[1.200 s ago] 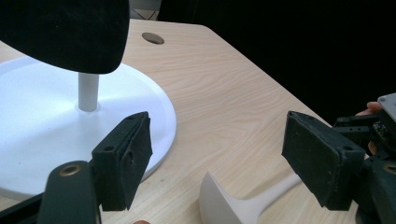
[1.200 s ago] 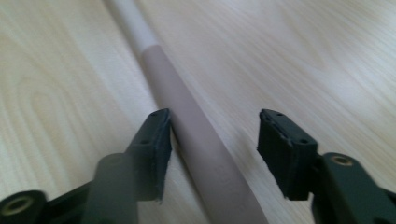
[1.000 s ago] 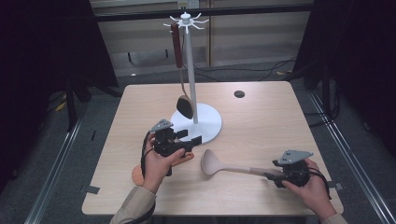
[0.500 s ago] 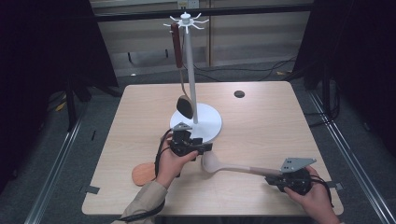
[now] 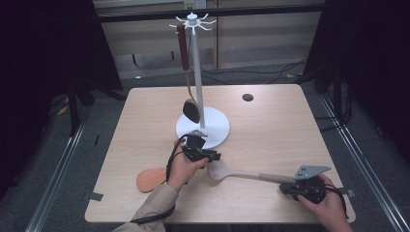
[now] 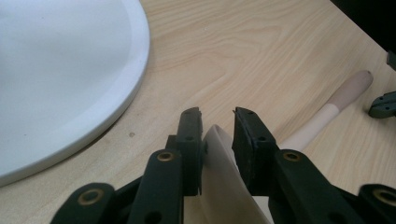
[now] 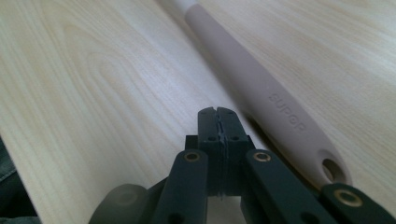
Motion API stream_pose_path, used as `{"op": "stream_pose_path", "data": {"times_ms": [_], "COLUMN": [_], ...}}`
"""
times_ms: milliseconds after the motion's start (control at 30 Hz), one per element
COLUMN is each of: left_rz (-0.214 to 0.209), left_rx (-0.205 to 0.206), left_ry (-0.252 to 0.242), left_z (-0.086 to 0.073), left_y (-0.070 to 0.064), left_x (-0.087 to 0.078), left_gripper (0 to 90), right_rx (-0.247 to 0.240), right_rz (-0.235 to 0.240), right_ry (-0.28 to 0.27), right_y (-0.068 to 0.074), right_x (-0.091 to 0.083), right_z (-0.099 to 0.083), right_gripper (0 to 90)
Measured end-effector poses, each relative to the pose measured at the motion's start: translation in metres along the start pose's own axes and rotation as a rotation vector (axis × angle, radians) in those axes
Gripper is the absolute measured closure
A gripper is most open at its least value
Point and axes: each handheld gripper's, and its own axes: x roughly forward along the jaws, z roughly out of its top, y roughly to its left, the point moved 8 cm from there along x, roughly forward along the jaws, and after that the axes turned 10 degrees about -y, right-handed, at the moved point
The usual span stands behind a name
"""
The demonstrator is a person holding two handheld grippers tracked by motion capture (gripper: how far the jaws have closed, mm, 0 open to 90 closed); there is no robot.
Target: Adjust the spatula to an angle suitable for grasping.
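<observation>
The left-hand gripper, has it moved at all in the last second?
Yes. The left gripper has moved right and slightly forward, away from the orange flat spoon, toward the white round stand base, and now straddles the beige ladle's bowl.

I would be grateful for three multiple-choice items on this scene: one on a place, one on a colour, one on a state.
1. Where does the beige spoon lie?
A. On the table in front of the white stand
B. Hanging from the stand
C. On the floor

2. What colour is the flat utensil by the person's left forearm?
A. Blue
B. Orange
C. Black

3. How does the right tool stand?
A. Wide open around the handle
B. Shut on the handle
C. Shut, beside the handle

Answers: 1 A, the high view shows it flat on the table near the stand. 2 B, it shows orange against the wood. 3 C, in the right gripper view the jaws meet with nothing between them, the handle alongside.
</observation>
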Motion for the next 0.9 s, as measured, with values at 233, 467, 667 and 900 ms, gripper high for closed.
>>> {"op": "stream_pose_path", "data": {"times_ms": [233,467,667,900], "left_rz": [0.021,0.035,0.032,0.031], "left_rx": [-0.015,-0.019,-0.036,-0.059], "left_ry": [0.012,0.034,0.047,0.060], "left_z": [0.000,-0.006,-0.014,-0.023], "left_y": [-0.005,-0.006,-0.008,-0.011], "left_x": [-0.007,-0.018,-0.029,-0.042], "left_gripper": [77.7,77.6,75.9,74.6], "right_rx": [0.061,0.054,0.068,0.073], "right_rz": [-0.062,-0.097,-0.113,-0.099], "right_ry": [-0.030,-0.035,-0.056,-0.072], "right_y": [-0.015,-0.021,-0.028,-0.032], "right_x": [0.000,0.006,0.017,0.031], "right_z": [-0.001,0.005,0.014,0.026], "right_gripper": [90.0,90.0,90.0,90.0]}}
